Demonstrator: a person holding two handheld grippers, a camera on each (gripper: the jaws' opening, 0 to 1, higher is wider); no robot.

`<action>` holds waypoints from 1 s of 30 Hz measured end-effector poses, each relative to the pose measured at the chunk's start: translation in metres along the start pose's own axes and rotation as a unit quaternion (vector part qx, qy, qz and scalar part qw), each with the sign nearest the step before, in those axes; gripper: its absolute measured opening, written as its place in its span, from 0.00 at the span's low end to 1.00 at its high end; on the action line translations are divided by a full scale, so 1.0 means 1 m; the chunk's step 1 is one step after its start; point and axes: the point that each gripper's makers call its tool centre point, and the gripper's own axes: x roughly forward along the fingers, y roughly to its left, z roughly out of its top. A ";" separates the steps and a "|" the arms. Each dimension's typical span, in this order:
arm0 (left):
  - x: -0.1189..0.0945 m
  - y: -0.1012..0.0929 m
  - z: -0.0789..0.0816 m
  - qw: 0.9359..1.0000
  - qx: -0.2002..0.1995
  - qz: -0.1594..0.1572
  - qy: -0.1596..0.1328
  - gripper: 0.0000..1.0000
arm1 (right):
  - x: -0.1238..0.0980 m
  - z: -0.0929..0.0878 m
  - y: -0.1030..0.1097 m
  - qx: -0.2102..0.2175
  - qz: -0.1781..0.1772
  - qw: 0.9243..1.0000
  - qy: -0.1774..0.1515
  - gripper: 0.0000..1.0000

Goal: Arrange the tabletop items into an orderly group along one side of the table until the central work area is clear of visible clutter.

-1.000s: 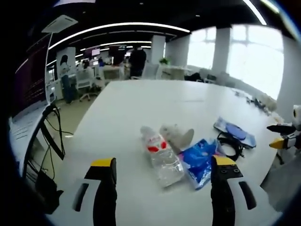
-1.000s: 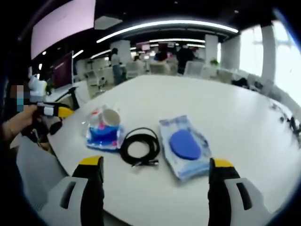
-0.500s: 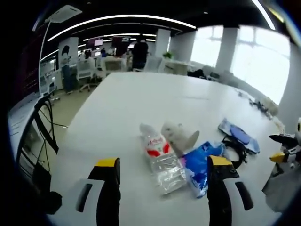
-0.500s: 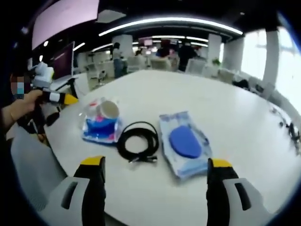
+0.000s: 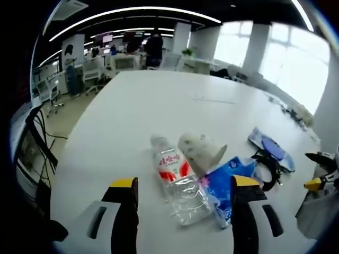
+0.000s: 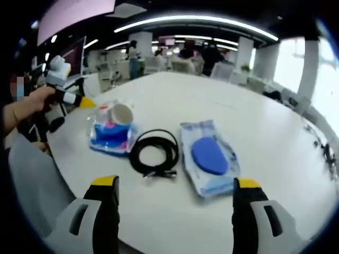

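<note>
Pretty sure I'm working in a big open-plan office here. I've got a large white bench under me, and past its far edge I can see rows of desks and office chairs with people standing around. Long strip lights curve across a dark ceiling, there's a big screen up on the wall, and tall windows between white columns.
</note>
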 end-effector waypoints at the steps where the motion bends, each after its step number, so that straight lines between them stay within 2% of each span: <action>1: 0.001 0.000 0.001 1.000 0.000 0.001 -0.004 0.63 | 0.002 -0.002 0.001 -0.001 0.003 1.000 0.005 0.87; 6: 0.011 0.001 0.001 1.000 -0.011 0.001 0.007 0.62 | 0.003 -0.004 -0.002 0.017 0.004 1.000 0.006 0.87; 9: 0.015 0.005 0.004 1.000 -0.017 0.015 0.003 0.61 | 0.003 -0.005 -0.003 0.021 0.002 1.000 0.007 0.87; 15: 0.027 0.007 0.005 0.999 -0.030 0.016 0.012 0.60 | 0.006 -0.011 -0.004 0.002 -0.005 1.000 0.025 0.86; 18: 0.034 0.007 0.005 0.998 -0.046 0.021 0.022 0.57 | 0.006 -0.011 -0.004 0.006 -0.003 1.000 0.024 0.86; 24: 0.044 0.007 0.004 0.998 -0.053 0.027 0.035 0.55 | 0.006 -0.014 -0.007 0.012 -0.007 1.000 0.027 0.86; 28: 0.051 0.009 0.005 0.997 -0.064 0.030 0.039 0.54 | 0.007 -0.015 -0.008 0.005 -0.012 0.999 0.032 0.86; 30: 0.054 0.010 0.004 0.997 -0.062 0.032 0.045 0.53 | 0.007 -0.014 -0.012 -0.020 -0.028 0.999 0.032 0.86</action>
